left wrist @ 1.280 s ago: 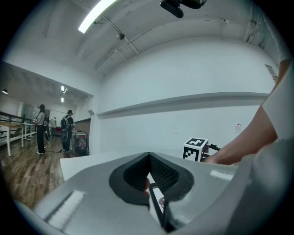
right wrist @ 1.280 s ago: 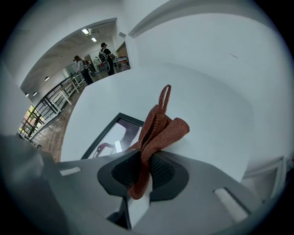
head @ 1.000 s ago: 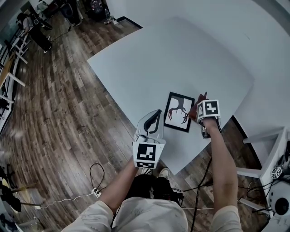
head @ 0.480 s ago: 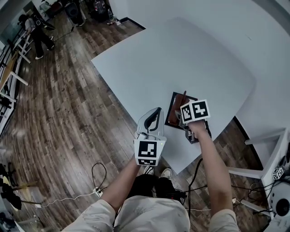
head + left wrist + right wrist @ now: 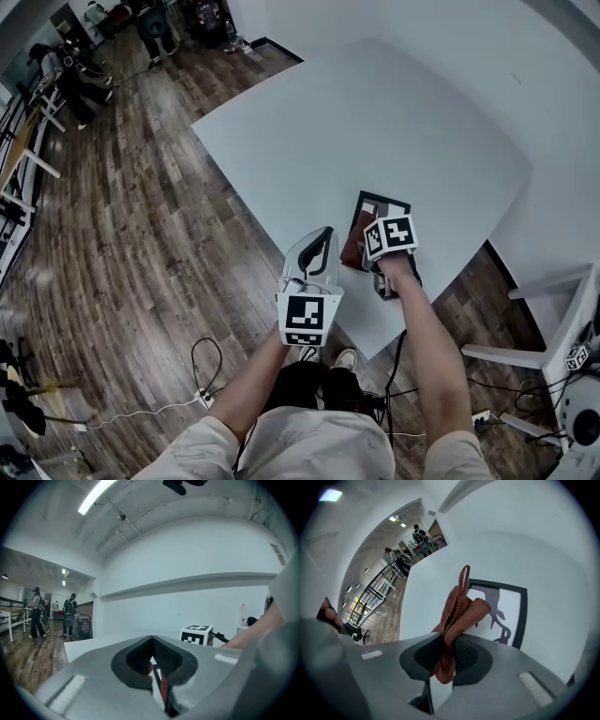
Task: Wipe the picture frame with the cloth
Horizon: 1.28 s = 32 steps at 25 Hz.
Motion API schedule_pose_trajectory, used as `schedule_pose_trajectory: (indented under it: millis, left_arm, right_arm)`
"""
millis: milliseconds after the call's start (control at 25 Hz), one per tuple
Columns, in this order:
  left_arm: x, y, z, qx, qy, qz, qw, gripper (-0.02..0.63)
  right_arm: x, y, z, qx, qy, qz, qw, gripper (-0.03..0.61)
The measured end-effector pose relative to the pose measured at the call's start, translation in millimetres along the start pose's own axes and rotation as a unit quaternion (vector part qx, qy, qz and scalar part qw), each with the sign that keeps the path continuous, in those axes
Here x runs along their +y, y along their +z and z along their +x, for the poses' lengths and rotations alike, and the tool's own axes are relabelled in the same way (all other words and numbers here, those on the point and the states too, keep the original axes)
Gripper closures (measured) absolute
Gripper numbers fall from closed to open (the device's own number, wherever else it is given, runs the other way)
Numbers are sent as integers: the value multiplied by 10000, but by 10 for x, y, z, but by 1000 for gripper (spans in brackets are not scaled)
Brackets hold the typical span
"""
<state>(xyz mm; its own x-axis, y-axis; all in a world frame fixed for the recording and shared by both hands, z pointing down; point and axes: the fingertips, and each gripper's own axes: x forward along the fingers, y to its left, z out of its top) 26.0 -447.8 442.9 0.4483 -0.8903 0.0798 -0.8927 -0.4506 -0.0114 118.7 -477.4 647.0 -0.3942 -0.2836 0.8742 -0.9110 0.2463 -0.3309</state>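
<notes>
Now right gripper (image 5: pixel 446 649) pinches cloth (image 5: pixel 460 607) over frame (image 5: pixel 522 603) near table (image 5: pixel 375 112) edge.

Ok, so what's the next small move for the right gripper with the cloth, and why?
Probably lower the right gripper slightly and drag the cloth across the picture frame. Its jaws are clamped on the cloth, which bunches up over one side of the frame, while most of the print beyond it is uncovered. I can't tell whether the cloth touches the glass yet.
</notes>
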Motion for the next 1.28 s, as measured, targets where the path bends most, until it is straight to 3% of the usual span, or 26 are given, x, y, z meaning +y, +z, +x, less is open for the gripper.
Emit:
schedule_pose_trajectory:
  millis: [440,760,960,1160,1280]
  left_arm:
    - [-275,9,102,-13,-256,-59,9997,614]
    - [-328,18,74,-39,-347,-36,9994,614]
    - [-282,38,39,-60,-292,-37,9995,614]
    - [-235,64,5,-68,-252,-1,9997,614]
    - [-186,64,-14,-67,-192,8,9998,614]
  right_arm:
    - [-913,-384,-463,22,-608,472,9970,500]
    - [-1178,-498,-680,-90,-839,698,9940,500]
    - [-943,-292,-835,-412,-621,561,9956,500]
    - [-226,75,-790,-713,180,348,9967,500]
    - [129,119,-565,-599,494,255,9967,500]
